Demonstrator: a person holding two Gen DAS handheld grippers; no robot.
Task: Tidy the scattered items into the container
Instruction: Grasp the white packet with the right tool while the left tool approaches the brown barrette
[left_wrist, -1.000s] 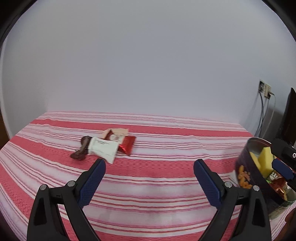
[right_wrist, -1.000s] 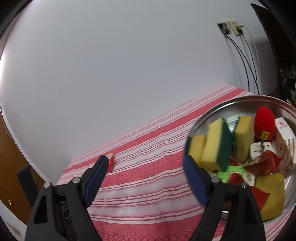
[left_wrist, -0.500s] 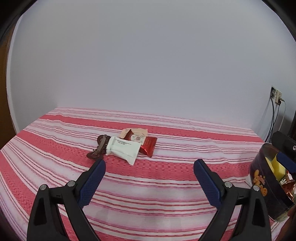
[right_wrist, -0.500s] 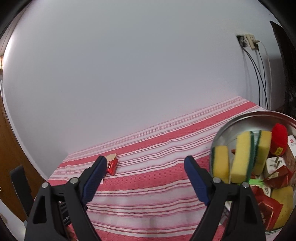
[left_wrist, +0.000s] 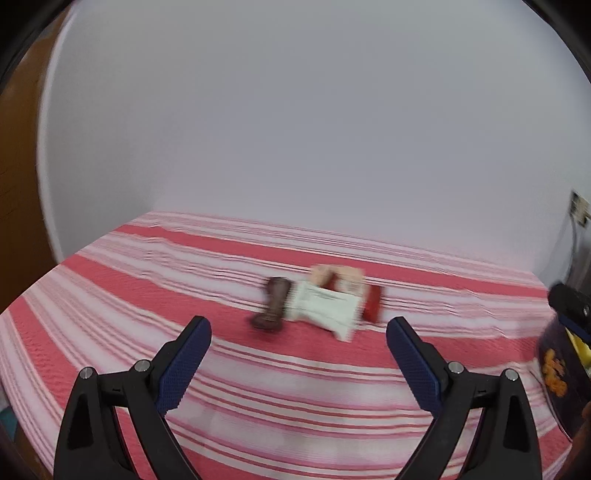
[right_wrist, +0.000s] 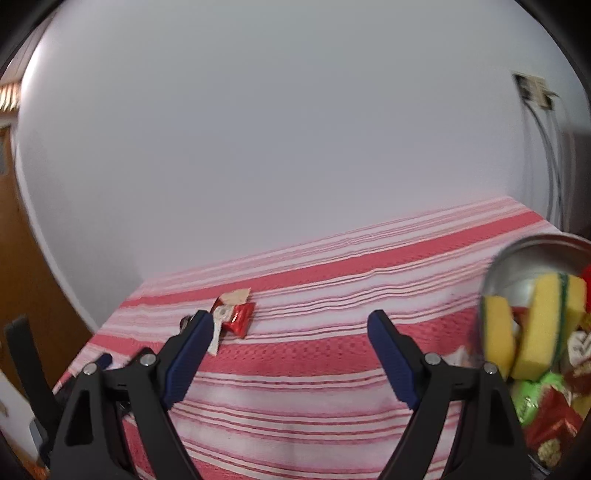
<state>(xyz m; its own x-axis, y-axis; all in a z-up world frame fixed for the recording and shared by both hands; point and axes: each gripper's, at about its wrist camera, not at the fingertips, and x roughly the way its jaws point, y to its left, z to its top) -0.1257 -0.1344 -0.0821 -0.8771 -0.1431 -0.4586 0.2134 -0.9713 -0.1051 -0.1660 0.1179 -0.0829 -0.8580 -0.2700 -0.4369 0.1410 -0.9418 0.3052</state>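
Note:
A small heap of items lies on the red-and-white striped cloth (left_wrist: 258, 384): a white packet (left_wrist: 325, 306), a dark brown piece (left_wrist: 273, 302), a beige packet (left_wrist: 340, 275) and a red packet (left_wrist: 372, 308). My left gripper (left_wrist: 298, 343) is open and empty, just short of the heap. The red packet (right_wrist: 240, 319) also shows in the right wrist view. My right gripper (right_wrist: 290, 341) is open and empty. The round tin (right_wrist: 532, 258) at its right holds yellow sponges (right_wrist: 541, 328) and wrappers. The tin's dark wall (left_wrist: 557, 365) shows at the left wrist view's right edge.
A white wall stands behind the table. A wall socket with cables (right_wrist: 535, 92) is at the far right. A wooden door (right_wrist: 26, 258) is at the left. The other gripper's black body (left_wrist: 570, 302) shows above the tin.
Both views have swung left. The heap has moved toward the middle between my left fingers and looks closer. The tin has slid toward the right edge of both views.

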